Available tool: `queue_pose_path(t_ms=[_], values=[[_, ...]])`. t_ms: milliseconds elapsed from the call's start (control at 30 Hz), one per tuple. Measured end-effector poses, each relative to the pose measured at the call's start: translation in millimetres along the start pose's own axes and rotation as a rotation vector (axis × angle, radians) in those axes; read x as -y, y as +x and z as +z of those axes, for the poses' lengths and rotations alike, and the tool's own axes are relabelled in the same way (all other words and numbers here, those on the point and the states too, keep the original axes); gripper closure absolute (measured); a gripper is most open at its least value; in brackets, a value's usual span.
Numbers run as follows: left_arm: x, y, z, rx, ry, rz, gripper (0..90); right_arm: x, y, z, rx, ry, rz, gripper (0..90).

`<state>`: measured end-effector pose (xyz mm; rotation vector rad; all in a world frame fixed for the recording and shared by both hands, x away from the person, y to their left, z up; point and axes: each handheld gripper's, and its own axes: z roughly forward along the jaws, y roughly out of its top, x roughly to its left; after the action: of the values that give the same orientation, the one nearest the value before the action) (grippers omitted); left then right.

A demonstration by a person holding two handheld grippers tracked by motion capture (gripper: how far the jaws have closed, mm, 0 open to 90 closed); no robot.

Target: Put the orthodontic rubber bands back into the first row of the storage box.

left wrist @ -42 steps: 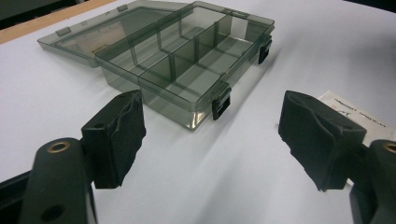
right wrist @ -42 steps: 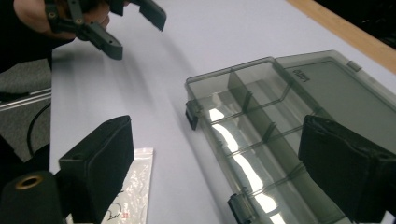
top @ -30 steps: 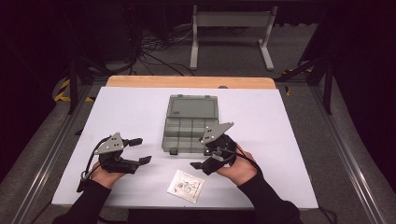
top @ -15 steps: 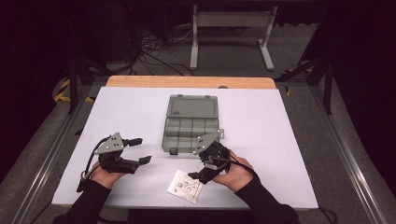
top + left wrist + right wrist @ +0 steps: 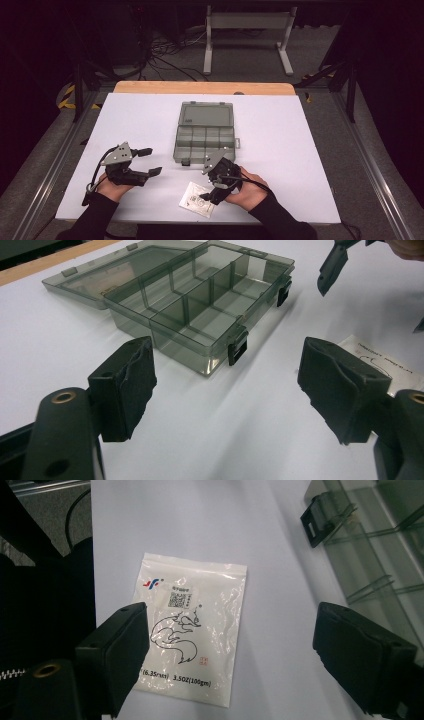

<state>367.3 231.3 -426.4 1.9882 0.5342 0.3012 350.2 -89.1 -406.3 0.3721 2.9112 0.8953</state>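
White paper covers the table (image 5: 310, 150), and on it we see a smoky grey plastic organiser box (image 5: 205, 137) lying open near the middle, its lid folded flat toward the far edge and its row of compartments facing up. Nothing shows inside the compartments from the left gripper view, where the box (image 5: 200, 305) stands ahead with its two dark latches hanging at the near wall.

Our attention goes to the small clear packet (image 5: 197, 199) lying flat near the front edge of the table, a little nearer us than the box and apart from it. In the right gripper view the packet (image 5: 192, 625) shows a printed code square, a line drawing of a squirrel and a line of small text at its lower end.

We hold the right gripper (image 5: 212, 192) tipped down over the packet, its jaws standing wide apart; one jaw hangs above the packet's edge and the other over bare table beside it, and whether either touches the packet we cannot tell. Nothing is clamped between them.

We keep the left gripper (image 5: 150, 161) off to the left, well apart from the packet, level above the table and pointed toward the box. Its jaws are also spread apart with nothing between them.
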Motion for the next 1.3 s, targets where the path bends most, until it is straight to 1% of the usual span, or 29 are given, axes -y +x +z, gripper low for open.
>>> queue_pose_path(t_ms=[100,200,233,333,467,600,633,667,767,867,933,1067,1100,1167,1233,1267,1300], values=[[0.0,0.0,-0.1,0.000,0.000,0.000,23.7,0.8,0.9,2.8,-0.006,0.010,0.002,15.7],[-0.3,0.1,-0.4,0.000,0.000,0.004,23.7,0.6,2.1,8.3,-0.019,0.028,-0.007,15.7],[-0.1,-0.2,-0.3,0.000,-0.001,-0.001,23.7,0.5,2.9,9.8,-0.021,0.033,-0.008,15.7],[-0.1,-0.1,-0.3,0.001,-0.001,-0.001,23.8,0.1,4.4,14.1,-0.032,0.048,-0.024,15.7],[-0.3,0.1,-0.4,0.000,0.000,0.005,23.8,0.0,6.9,20.6,-0.045,0.067,-0.024,15.5],[-0.2,-0.2,-0.3,0.001,-0.001,-0.001,23.8,-0.3,8.5,25.2,-0.060,0.083,-0.034,15.2],[-0.2,-0.2,-0.2,0.001,0.000,0.001,23.8,-0.3,10.2,25.7,-0.061,0.095,-0.025,15.2],[-0.3,0.2,-0.2,0.001,0.001,0.006,23.8,0.0,11.3,27.5,-0.068,0.099,-0.027,15.2],[-0.2,-0.3,0.0,0.001,0.001,0.002,23.8,1.0,13.3,31.4,-0.076,0.112,-0.030,15.2],[-0.4,-0.1,-0.1,-0.001,0.002,0.008,23.8,1.1,15.2,34.3,-0.077,0.121,-0.031,15.2],[-0.3,-0.5,0.0,0.001,0.001,0.002,23.8,0.8,15.5,35.0,-0.076,0.121,-0.033,15.2],[-0.2,-0.3,0.3,0.000,0.003,0.004,23.8,1.1,14.9,36.3,-0.073,0.120,-0.027,16.1],[-0.2,-0.3,0.5,0.000,0.005,0.005,23.8,1.1,14.3,36.8,-0.074,0.122,-0.029,16.6],[-0.3,-0.5,0.7,0.000,0.006,0.008,23.8,0.5,15.6,37.9,-0.058,0.124,-0.021,18.6],[-0.3,-0.7,0.8,0.005,0.005,0.007,23.8,0.2,16.0,38.8,-0.059,0.128,-0.028,20.8],[-0.4,-0.3,0.5,0.000,0.005,0.011,23.8,0.3,16.4,39.6,-0.061,0.130,-0.026,21.6],[-0.3,-0.5,0.5,0.000,0.004,0.004,23.8,0.4,16.6,40.0,-0.059,0.134,-0.027,21.9]])
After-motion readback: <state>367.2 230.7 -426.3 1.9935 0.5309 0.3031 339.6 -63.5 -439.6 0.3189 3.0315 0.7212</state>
